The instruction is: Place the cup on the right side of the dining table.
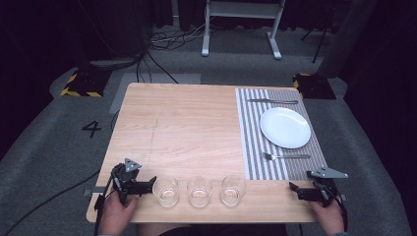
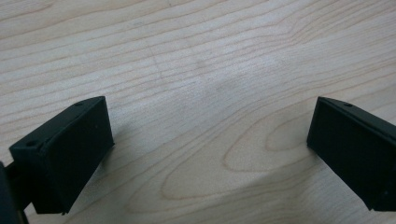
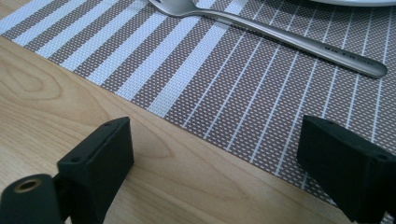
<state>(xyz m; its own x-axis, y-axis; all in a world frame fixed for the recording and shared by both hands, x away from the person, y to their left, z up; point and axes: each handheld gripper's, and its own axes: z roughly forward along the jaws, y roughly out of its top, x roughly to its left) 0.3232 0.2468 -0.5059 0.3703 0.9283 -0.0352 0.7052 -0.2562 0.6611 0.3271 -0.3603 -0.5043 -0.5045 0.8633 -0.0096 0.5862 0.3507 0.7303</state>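
A grey carpet [image 1: 44, 147] covers the floor around a pale wood table [image 1: 182, 128]. The far side of the room is dark — black on both flanks. A white frame [image 1: 242, 24] on two feet stands beyond the table, with cables [image 1: 169, 39] snaking over the carpet beside it. Two black bases edged in yellow-and-black stripes [image 1: 81, 83] [image 1: 312, 84] sit near the table's far corners. A "4" [image 1: 91, 129] marks the carpet at left — a grey mat [image 1: 147, 86] lies under the table's far edge.
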